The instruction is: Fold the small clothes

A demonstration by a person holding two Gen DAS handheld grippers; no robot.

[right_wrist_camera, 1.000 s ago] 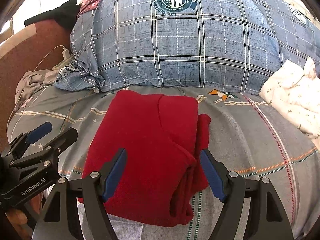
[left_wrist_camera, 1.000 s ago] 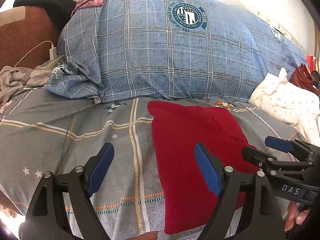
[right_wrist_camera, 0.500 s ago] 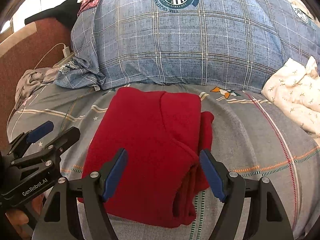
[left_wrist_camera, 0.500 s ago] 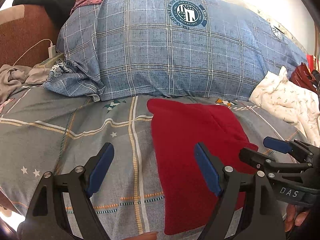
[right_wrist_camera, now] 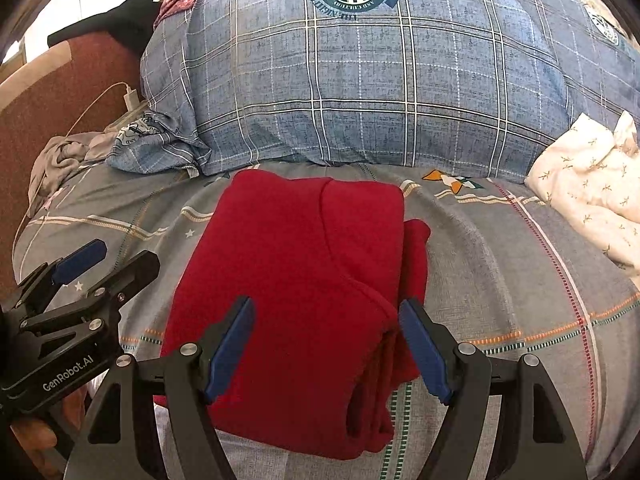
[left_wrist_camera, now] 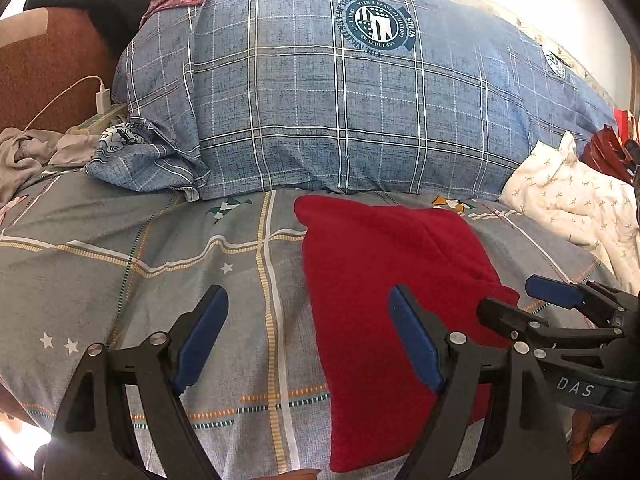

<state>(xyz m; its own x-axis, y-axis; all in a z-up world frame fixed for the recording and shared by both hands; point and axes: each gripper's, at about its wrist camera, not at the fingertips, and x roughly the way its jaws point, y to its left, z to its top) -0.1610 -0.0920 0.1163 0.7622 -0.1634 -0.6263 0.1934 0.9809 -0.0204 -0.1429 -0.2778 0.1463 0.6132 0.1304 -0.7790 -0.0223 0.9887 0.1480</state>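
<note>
A red garment (right_wrist_camera: 296, 280) lies folded into a thick rectangle on the grey patterned bedsheet (right_wrist_camera: 500, 272); it also shows in the left wrist view (left_wrist_camera: 380, 280). My right gripper (right_wrist_camera: 326, 344) is open and empty, held over the garment's near right part. My left gripper (left_wrist_camera: 306, 340) is open and empty, with its right finger over the garment's left edge and its left finger over bare sheet. Each gripper shows in the other's view, the right one (left_wrist_camera: 520, 300) and the left one (right_wrist_camera: 104, 258), both open.
A large blue plaid pillow (left_wrist_camera: 340, 100) lies behind the garment. A white floral cloth (left_wrist_camera: 572, 204) sits at the right. Grey clothes (left_wrist_camera: 28, 152), a charger with cable (left_wrist_camera: 102, 98) and a brown headboard (left_wrist_camera: 44, 76) are at the left.
Both grippers have drifted slightly; the garment sits a little lower and closer in both views. Both stay open and the garment has not been touched.
</note>
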